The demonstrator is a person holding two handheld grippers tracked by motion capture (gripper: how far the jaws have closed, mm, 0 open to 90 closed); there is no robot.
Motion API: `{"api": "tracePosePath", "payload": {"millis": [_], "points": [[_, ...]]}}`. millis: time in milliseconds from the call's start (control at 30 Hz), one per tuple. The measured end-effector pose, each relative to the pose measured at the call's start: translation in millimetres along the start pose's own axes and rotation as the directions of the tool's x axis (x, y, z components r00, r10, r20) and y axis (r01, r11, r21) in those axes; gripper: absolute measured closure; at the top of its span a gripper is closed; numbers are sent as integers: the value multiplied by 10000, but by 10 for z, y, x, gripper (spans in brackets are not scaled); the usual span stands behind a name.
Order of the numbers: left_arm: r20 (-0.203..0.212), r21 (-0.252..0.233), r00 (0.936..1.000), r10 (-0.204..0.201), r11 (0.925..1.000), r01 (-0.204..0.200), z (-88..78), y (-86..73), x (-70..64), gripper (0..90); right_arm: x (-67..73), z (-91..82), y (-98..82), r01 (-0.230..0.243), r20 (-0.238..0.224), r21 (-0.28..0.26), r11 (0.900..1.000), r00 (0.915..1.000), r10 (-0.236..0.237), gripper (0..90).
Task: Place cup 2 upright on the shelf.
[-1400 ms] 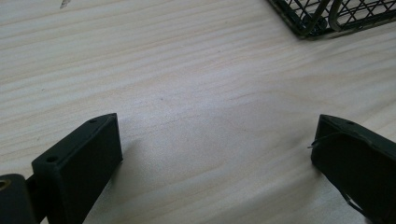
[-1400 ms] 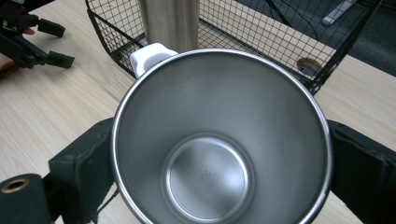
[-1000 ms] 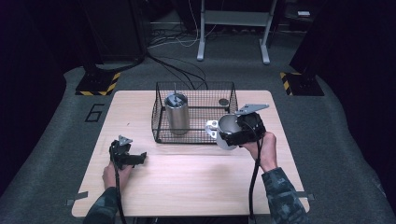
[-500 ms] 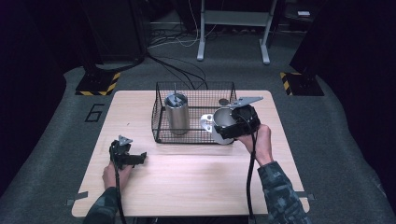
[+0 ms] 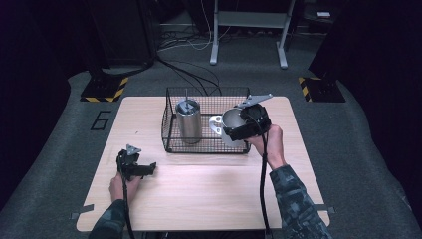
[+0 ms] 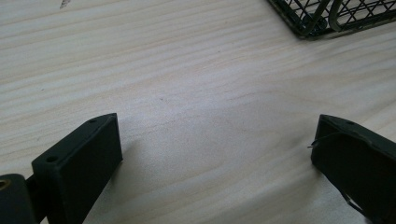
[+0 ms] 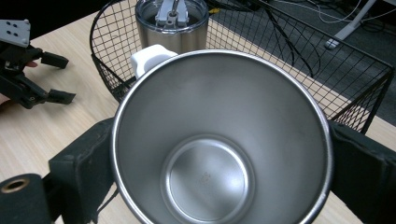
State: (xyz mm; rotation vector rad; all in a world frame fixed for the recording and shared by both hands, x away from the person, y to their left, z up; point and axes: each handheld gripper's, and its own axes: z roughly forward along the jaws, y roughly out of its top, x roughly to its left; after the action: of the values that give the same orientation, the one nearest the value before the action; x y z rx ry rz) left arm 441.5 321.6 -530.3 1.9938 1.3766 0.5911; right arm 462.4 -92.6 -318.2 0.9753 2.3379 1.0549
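Observation:
My right gripper (image 5: 238, 130) is shut on a steel mug (image 5: 230, 123) with a white handle (image 5: 216, 123), held over the right half of a black wire basket (image 5: 171, 143). The right gripper view looks straight into the empty mug (image 7: 219, 158), with a jaw pressed on each side of it. A lidded steel tumbler (image 5: 188, 121) stands upright in the basket's left half, also seen as the tumbler (image 7: 170, 25) behind the mug. My left gripper (image 5: 148, 169) rests open low over the bare wood at the table's front left, nothing between its jaws (image 6: 210, 154).
The wooden table (image 5: 199, 199) is bare across its front half. The basket's corner (image 6: 322, 18) lies ahead of the left gripper. Beyond the table are grey floor, cables, a desk frame (image 5: 249, 30) and yellow-black striped pads (image 5: 104, 89).
My right gripper has carried the mug leftward and farther back, from the basket's right edge to above its right half. The left gripper has stayed put.

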Motion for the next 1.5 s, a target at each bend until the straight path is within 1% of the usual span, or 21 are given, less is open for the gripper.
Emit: {"api": "tracePosePath", "payload": {"millis": [33, 133, 167, 200, 233, 267, 333, 500, 533, 567, 600, 700, 767, 800, 833, 867, 933, 1000, 1067, 1233, 1500], "points": [[1, 3, 10000, 1, 10000, -1, 0, 0, 0, 17, 3, 17, 10, -160, 28, -77, 9998, 9999, 160, 61], [1, 1, 10000, 2, 10000, -2, 0, 0, 0, 17, -34, 49, 48, 23, -7, -90, 10000, 10000, -23, 61], [2, 2, 10000, 2, 10000, -2, 0, 0, 0, 17, -30, 49, 62, -152, 7, -2, 9999, 9999, 152, 61], [1, 1, 10000, -4, 10000, 4, 0, 0, 0, 16, -45, 67, 76, -56, 5, -125, 9999, 10000, 56, 60], [-3, 4, 10000, 16, 10000, -16, 0, 1, 1, 17, -52, 64, 89, -35, 8, 33, 10000, 10000, 35, 60], [-4, 1, 10000, 12, 10000, -12, 0, 0, 1, 17, -51, 77, 100, -133, 7, -45, 9999, 9999, 133, 61], [-3, 3, 10000, 21, 10000, -21, 0, 1, 1, 17, -66, 102, 126, -46, 39, -92, 9999, 10000, 47, 61], [-22, 4, 10000, 27, 10000, -27, -1, 1, 0, 16, -89, 154, 167, -156, 84, 104, 9998, 9998, 155, 61], [-23, 2, 10000, 26, 10000, -26, 0, 1, 0, 17, -101, 174, 173, -115, 84, 14, 9999, 9999, 115, 60], [-5, 0, 10000, 18, 10000, -18, 1, 1, 0, 17, -96, 179, 178, -269, 102, 129, 9996, 9996, 268, 61], [-25, 4, 10000, 38, 10000, -38, 0, 2, 1, 17, -117, 196, 183, -53, 133, 76, 10000, 9999, 52, 60], [-25, 2, 10000, 25, 10000, -25, 0, 2, 0, 17, -133, 240, 198, -126, 183, 32, 9999, 9998, 125, 60], [-25, 3, 10000, 30, 10000, -30, 0, 2, 0, 17, -136, 254, 210, -216, 218, 188, 9996, 9995, 212, 61], [-24, 3, 10000, 29, 10000, -29, 0, 2, 0, 17, -145, 275, 216, -155, 233, 46, 9999, 9996, 154, 61], [-25, 2, 10000, 31, 10000, -31, 1, 2, 0, 17, -143, 279, 222, -237, 253, 181, 9996, 9994, 232, 60], [-25, 1, 10000, 31, 10000, -31, 1, 2, 0, 17, -155, 295, 229, -117, 263, 108, 9999, 9996, 114, 61], [-28, 4, 10000, 35, 10000, -35, 1, 3, 0, 17, -159, 310, 239, -184, 291, 227, 9996, 9994, 177, 61], [-27, 3, 10000, 33, 10000, -33, 1, 3, 0, 17, -170, 344, 246, -128, 336, 103, 9999, 9994, 124, 61], [-27, 1, 10000, 30, 10000, -30, 1, 3, 0, 17, -174, 360, 252, -184, 372, 283, 9994, 9992, 174, 60], [-26, 1, 10000, 30, 10000, -30, 1, 2, 0, 16, -193, 439, 252, -202, 476, 343, 9992, 9987, 185, 61], [-28, 2, 10000, 31, 10000, -31, 1, 2, -1, 17, -225, 582, 259, -72, 752, 560, 9984, 9972, 30, 61]]}}
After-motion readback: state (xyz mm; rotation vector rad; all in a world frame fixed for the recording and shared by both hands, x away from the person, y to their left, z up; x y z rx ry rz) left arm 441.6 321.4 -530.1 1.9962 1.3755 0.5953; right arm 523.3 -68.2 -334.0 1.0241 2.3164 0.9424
